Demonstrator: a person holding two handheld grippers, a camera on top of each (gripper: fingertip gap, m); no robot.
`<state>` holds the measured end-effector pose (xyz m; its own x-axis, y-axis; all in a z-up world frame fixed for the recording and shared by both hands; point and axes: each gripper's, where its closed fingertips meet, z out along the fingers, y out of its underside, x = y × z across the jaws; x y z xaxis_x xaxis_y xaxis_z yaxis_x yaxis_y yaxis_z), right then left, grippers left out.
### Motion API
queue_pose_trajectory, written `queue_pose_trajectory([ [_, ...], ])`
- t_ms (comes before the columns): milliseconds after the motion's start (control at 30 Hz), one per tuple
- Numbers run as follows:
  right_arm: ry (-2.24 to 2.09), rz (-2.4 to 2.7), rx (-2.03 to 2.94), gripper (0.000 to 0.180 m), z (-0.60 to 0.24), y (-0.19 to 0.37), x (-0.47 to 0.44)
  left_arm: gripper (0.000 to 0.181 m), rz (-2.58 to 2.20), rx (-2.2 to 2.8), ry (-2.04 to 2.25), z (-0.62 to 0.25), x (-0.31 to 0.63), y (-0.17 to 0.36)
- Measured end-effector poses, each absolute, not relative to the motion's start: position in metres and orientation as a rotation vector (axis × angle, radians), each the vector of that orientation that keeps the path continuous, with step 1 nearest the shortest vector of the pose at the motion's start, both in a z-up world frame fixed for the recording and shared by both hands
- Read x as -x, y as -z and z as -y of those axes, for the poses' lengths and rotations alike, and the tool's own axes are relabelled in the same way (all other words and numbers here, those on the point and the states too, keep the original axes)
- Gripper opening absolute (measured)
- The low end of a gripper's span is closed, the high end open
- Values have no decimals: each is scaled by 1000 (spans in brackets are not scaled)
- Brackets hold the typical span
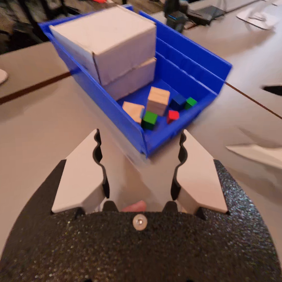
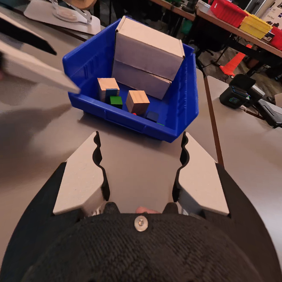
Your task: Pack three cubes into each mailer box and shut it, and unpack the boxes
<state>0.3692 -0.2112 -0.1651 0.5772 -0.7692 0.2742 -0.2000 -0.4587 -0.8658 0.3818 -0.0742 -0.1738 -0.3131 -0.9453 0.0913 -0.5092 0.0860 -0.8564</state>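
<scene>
A blue bin point(image 1: 106, 106) point(image 2: 85, 100) stands on the grey table. Two shut white mailer boxes are stacked at its far end, the upper one point(image 1: 106, 36) point(image 2: 146, 50) on the lower one point(image 1: 131, 80) point(image 2: 140, 82). Loose cubes lie at the near end: two large wooden ones point(image 1: 158, 99) point(image 2: 137, 100), a green one point(image 1: 149, 119) point(image 2: 116, 101), a red one point(image 1: 173, 116), a dark blue one point(image 1: 177, 101) point(image 2: 152, 116) and a small green one point(image 1: 190, 103). My left gripper point(image 1: 140, 132) is open and empty before the bin. My right gripper point(image 2: 141, 134) is open and empty, also short of the bin.
The left gripper's finger point(image 2: 45, 76) reaches in beside the bin's left corner in the right wrist view. A black device point(image 2: 238, 94) sits on the table to the right. Red point(image 2: 227, 12) and yellow point(image 2: 254, 26) bins stand on a far table. An orange cone point(image 2: 232, 62) is on the floor.
</scene>
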Motion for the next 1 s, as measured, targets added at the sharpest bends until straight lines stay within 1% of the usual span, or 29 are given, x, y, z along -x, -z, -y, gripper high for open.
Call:
queue_pose_trajectory([
  [67, 863, -793, 1930, 106, 217, 159, -369, 90, -1792, 1457, 1056, 67, -406, 177],
  [133, 876, -820, 1901, 105, 224, 155, -370, 70, -1769, 1475, 928, 54, -419, 189],
  [167, 885, -841, 1889, 105, 229, 153, -372, 56, -1775, 1448, 930, 54, -421, 190],
  [200, 889, -860, 1881, 105, 232, 153, -373, 22, -1779, 1422, 942, 54, -421, 189],
  [233, 888, -875, 1873, 105, 234, 152, -373, 16, -1748, 1408, 899, 45, -420, 189],
  [333, 887, -894, 1856, 104, 235, 148, -374, 5, -1682, 1394, 853, 14, -409, 188],
  [500, 902, -841, 1867, 104, 220, 140, -370, 4, -1670, 1369, 906, -44, -366, 188],
  [733, 815, -683, 1853, 104, 166, 119, -346, 5, -1624, 1327, 862, -139, -260, 187],
  [867, 688, -526, 1769, 105, 97, 93, -311, 6, -1570, 1334, 785, -195, -189, 186],
  [967, 465, -432, 1631, 102, 17, 71, -270, 5, -1498, 1378, 765, -230, -140, 186],
  [1000, 378, -371, 1638, 99, -13, 68, -254, 5, -1466, 1405, 776, -239, -125, 186],
])
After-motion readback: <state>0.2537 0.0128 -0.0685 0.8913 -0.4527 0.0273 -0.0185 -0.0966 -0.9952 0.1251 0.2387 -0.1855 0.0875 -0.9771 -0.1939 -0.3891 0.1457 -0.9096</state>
